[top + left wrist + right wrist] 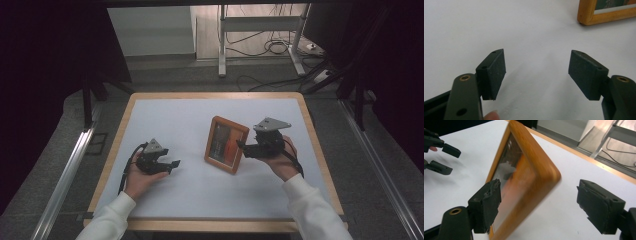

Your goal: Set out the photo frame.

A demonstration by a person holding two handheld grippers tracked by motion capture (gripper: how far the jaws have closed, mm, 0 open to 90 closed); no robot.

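The picture frame [226, 144], made of orange-brown wood, stands upright and a little tilted near the middle of the table [200, 225], which has a pale wooden rim and a white top. The room around the table is dark, with black curtains at both sides. Behind the table there is a grey floor, a metal stand [222, 45] and some loose cables [272, 47]. Metal rails run along the floor at the left and the right of the table.

In the high view the right gripper [242, 146] is just beside the right edge of the frame, and the left gripper [173, 166] rests well apart from it, at the left of the table.

The right gripper view shows what the high view cannot: the jaws are spread wide, the frame's edge lies between them, and the right pad [599, 207] is clearly away from the wood. The left pad is very near the glass; I cannot tell if it touches. The frame is blurred here.

The left gripper view shows its own jaws released, with bare white surface between them and one corner of the frame [604, 13] far ahead. A fingertip [491, 115] shows at the bottom edge.
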